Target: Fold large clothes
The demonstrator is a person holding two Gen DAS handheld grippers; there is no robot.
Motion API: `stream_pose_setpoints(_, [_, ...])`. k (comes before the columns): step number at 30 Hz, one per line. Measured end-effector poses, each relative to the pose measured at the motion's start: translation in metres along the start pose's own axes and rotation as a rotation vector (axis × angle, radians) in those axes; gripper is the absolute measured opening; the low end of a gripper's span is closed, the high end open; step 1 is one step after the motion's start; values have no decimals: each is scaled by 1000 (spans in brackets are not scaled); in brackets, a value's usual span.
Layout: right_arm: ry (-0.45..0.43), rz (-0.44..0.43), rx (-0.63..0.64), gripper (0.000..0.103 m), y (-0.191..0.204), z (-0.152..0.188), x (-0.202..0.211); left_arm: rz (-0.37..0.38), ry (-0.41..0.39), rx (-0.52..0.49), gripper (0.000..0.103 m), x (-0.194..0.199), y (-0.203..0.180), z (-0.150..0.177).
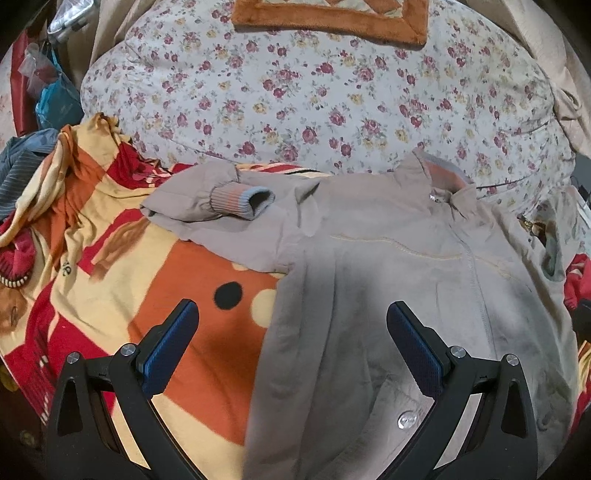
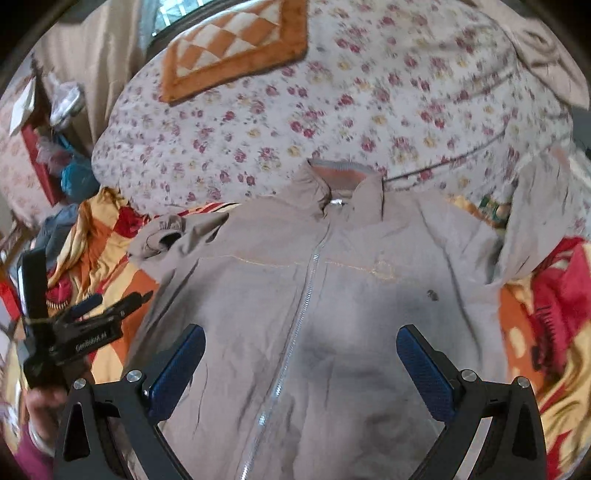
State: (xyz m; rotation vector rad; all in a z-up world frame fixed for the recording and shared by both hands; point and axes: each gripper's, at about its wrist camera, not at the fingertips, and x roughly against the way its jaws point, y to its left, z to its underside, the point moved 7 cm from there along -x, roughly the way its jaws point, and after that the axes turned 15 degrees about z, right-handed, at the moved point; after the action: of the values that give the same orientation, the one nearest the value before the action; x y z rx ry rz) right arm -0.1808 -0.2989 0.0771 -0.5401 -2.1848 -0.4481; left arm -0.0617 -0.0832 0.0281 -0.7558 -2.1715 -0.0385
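A grey-beige zip jacket (image 1: pixel 388 258) lies front-up and spread flat on a red, orange and cream blanket (image 1: pixel 110 258) that covers the bed. Its collar (image 2: pixel 345 181) points away from both cameras, toward a large floral quilt (image 1: pixel 314 92) bunched at the far side, on which an orange-bordered cushion (image 1: pixel 332 14) rests.

The left gripper (image 1: pixel 291 325) hovers above the jacket's left edge with its fingers spread wide and nothing between them. One blue pad (image 1: pixel 170 350) sits over the bare blanket, the other over the jacket's body, so the garment's side hem runs up between the two. Ahead of it, the left sleeve (image 1: pixel 210 199) is folded across, its ribbed cuff lying just beside the shoulder.

The right gripper (image 2: pixel 301 354) is likewise wide apart and holds nothing. It hangs over the middle of the jacket's chest, the zipper (image 2: pixel 303 306) running up between its fingers, nearer the left one. The right wrist view is blurred, so the far right sleeve (image 2: pixel 535 221) can only be made out as a pale shape that seems to rise off the blanket. The left gripper's body (image 2: pixel 74 332) appears at the left edge of that view, beside the jacket's side.
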Motion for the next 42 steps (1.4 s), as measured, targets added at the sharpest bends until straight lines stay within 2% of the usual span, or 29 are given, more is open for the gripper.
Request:
stream_pose_setpoints(3, [-29, -15, -42, 103, -2, -5, -14, -3, 10, -3, 102, -9, -4, -1])
stream_pose_setpoints(6, [-27, -17, -24, 103, 2, -5, -27, -9, 18, -10, 102, -15, -6, -2])
stream_pose_setpoints(16, [58, 91, 33, 103, 16, 4, -74, -16, 41, 10, 102, -35, -5, -3])
stream_pose_setpoints(18, [65, 114, 36, 103, 17, 6, -78, -18, 44, 6, 102, -39, -6, -3])
stream_pose_setpoints(26, [88, 92, 48, 103, 26, 15, -88, -18, 56, -11, 102, -44, -11, 0])
stream_pose_setpoints(31, [20, 58, 25, 103, 27, 15, -83, -18, 60, -7, 102, -45, -10, 0])
stream_pose_setpoints(34, [14, 38, 23, 103, 28, 14, -81, -18, 61, -9, 102, -46, -11, 1])
stream_pose_setpoints(42, [47, 72, -6, 103, 21, 16, -88, -16, 61, -11, 102, -47, -12, 1])
